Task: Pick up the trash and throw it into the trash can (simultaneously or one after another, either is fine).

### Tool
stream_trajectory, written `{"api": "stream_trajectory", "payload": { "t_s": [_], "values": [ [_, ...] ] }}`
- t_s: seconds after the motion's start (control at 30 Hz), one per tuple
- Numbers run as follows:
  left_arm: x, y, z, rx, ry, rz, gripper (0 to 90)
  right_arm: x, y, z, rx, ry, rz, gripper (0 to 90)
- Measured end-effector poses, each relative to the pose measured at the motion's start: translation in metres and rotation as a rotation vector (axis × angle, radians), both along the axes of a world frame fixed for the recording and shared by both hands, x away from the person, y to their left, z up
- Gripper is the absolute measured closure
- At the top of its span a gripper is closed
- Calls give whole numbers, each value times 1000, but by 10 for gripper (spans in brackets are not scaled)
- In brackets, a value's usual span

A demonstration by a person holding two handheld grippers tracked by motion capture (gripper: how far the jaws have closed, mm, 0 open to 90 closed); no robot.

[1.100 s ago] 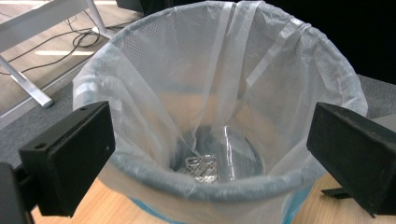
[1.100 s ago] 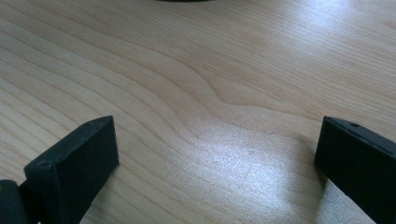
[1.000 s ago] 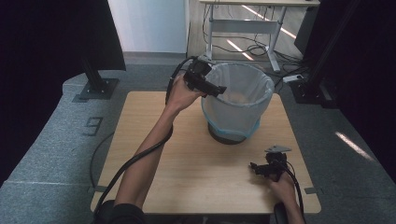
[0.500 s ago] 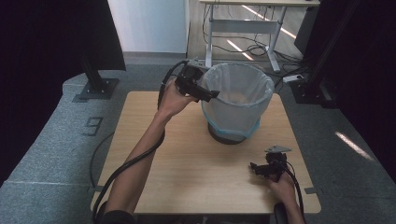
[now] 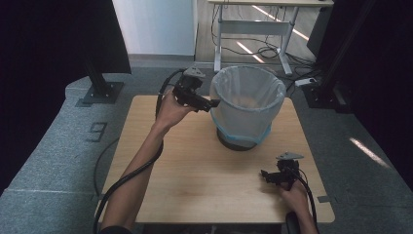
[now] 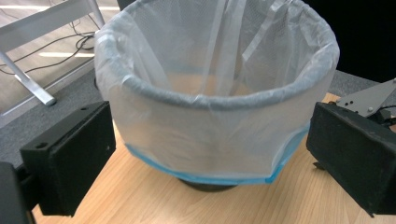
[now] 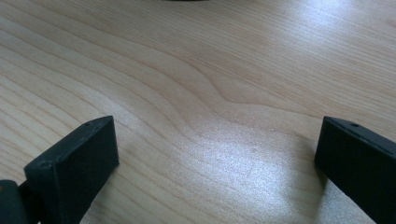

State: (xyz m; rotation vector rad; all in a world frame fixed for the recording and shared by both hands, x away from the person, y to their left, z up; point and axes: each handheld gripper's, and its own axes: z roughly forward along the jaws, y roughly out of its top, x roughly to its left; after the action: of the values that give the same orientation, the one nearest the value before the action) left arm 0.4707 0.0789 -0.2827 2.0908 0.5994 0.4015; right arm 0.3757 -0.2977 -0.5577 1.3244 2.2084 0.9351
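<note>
— What carries everything here?
— A light wooden table (image 5: 195, 170) with visible grain, standing on grey carpeted floor (image 5: 58, 161).
— And what sits on the table?
— A bin (image 5: 248, 109) lined with a translucent white bag, on the far half, a little right of centre. Its dark base rests on the wood, and the bag's blue hem hangs just above the base.
— Anything else on the wood?
— At the near right corner, the right gripper (image 5: 272, 176) sits low at the tabletop; whether it touches is unclear. A small grey tab (image 5: 323, 199) lies at the near right edge.
</note>
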Motion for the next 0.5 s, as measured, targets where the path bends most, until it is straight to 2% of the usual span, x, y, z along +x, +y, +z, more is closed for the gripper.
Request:
{"api": "stream_trajectory", "payload": {
  "t_s": [0.5],
  "values": [
    [-13,39,-8,-27,-10,37,21,-1,0,0,0,0,-1,0]
  ]
}}
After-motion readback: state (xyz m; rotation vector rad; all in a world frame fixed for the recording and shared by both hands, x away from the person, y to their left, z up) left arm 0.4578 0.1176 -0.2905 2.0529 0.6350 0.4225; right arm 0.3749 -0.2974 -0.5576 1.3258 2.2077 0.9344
